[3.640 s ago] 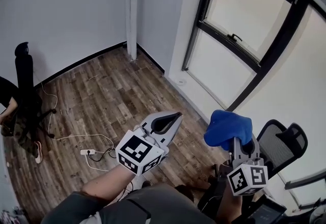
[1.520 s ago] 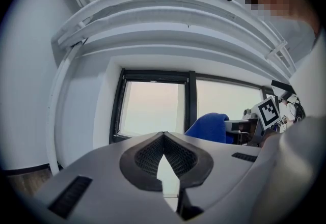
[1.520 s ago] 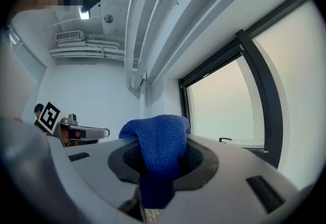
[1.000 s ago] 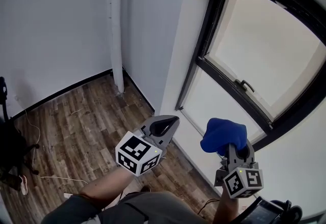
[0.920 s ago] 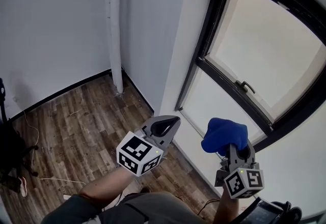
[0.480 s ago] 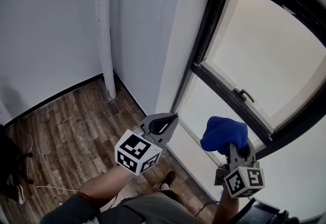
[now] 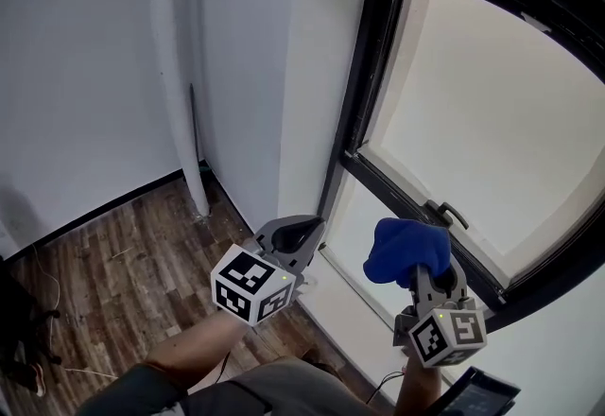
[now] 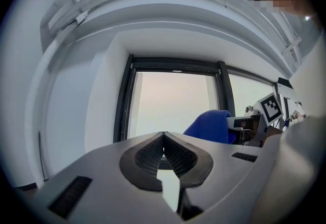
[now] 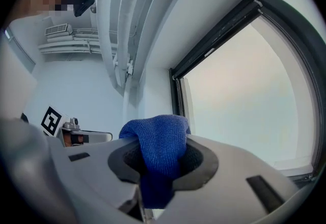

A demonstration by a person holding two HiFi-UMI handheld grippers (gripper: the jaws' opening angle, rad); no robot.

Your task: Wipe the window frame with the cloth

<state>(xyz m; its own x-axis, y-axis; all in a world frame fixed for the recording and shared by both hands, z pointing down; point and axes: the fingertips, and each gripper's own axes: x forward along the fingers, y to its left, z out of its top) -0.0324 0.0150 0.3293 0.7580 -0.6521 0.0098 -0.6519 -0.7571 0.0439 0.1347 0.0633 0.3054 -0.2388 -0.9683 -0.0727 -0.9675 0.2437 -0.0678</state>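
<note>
Our right tongs (image 7: 422,267) grip the blue cloth (image 7: 399,249); our left tongs (image 7: 304,232) sit clenched, empty. Only the head view shows the window handle (image 7: 446,212).

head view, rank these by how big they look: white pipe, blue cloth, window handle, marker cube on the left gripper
1. white pipe, longest by far
2. blue cloth and marker cube on the left gripper: about alike, not ranked; both sit close to the camera
3. window handle, smallest
</note>
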